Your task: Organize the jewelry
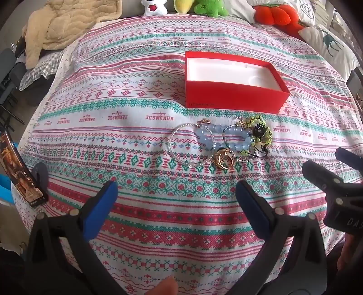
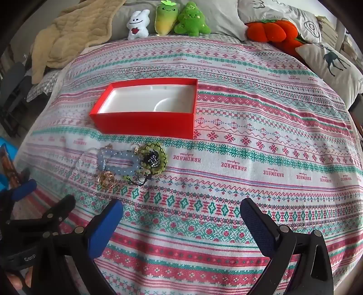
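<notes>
Surroundings: patterned tablecloth [image 1: 136,109] printed with the word HANDMADE, spread flat. At far edge, four plush toys: one white plush rabbit [image 2: 137,23], one yellow-green plush [image 2: 164,19], one green tree plush [image 2: 191,20], one orange pumpkin plush [image 2: 272,30]. One beige blanket [image 2: 74,34] at far left; one deer-print pillow [image 2: 333,63] at far right. One phone [image 1: 19,170] with lit screen at left edge of cloth.

Task items: one red box [image 1: 233,81], lid off, white insert bare. Jewelry pile [image 1: 224,143] on cloth just in front of box, not touching it. Countable in pile: one blue bead bracelet [image 2: 122,162], one thin silver bangle [image 1: 179,145], one yellow-green beaded piece [image 2: 156,158] with dark charm, gold rings [image 1: 223,160] at near edge; exact ring count not resolvable.

Grippers: left gripper [image 1: 177,204] above cloth, near side of pile, blue pads spread wide, nothing between them. Right gripper [image 2: 181,224] beside it, right of pile, pads likewise spread wide and unloaded. Open cloth only between each gripper and pile.
</notes>
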Demonstrator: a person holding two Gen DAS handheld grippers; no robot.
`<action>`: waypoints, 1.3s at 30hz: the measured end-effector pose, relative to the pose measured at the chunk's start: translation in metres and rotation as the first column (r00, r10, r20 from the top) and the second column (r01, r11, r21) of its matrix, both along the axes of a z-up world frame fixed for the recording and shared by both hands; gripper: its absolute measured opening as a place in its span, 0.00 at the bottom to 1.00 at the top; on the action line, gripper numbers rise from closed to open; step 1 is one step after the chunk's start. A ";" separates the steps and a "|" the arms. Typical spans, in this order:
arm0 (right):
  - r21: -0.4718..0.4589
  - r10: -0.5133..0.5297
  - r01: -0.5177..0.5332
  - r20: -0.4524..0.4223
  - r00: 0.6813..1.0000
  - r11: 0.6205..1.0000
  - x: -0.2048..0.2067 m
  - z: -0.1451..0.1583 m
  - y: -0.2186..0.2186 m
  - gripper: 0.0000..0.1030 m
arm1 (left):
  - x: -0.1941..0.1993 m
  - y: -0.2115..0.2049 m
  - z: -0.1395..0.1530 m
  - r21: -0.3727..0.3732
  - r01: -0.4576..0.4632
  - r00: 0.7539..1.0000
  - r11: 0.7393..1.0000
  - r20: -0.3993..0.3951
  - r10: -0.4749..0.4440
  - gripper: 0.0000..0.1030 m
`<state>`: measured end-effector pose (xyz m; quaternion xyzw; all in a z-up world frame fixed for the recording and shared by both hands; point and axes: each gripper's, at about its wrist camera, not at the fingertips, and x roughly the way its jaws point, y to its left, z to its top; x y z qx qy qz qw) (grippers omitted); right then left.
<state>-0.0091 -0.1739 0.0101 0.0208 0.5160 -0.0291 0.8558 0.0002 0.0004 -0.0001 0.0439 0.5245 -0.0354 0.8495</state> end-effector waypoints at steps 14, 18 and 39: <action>0.002 0.006 -0.006 -0.004 1.000 1.000 0.001 -0.001 0.001 1.00 | -0.002 -0.002 -0.003 0.005 0.002 1.000 1.000 -0.001 -0.002 1.00; 0.009 0.000 0.000 0.000 1.000 1.000 0.000 -0.001 -0.001 1.00 | -0.001 -0.003 -0.003 -0.001 0.001 1.000 1.000 0.000 -0.001 1.00; 0.004 -0.009 0.009 -0.004 1.000 1.000 0.002 -0.002 0.000 1.00 | 0.001 0.002 -0.002 -0.001 0.000 1.000 1.000 -0.003 0.000 1.00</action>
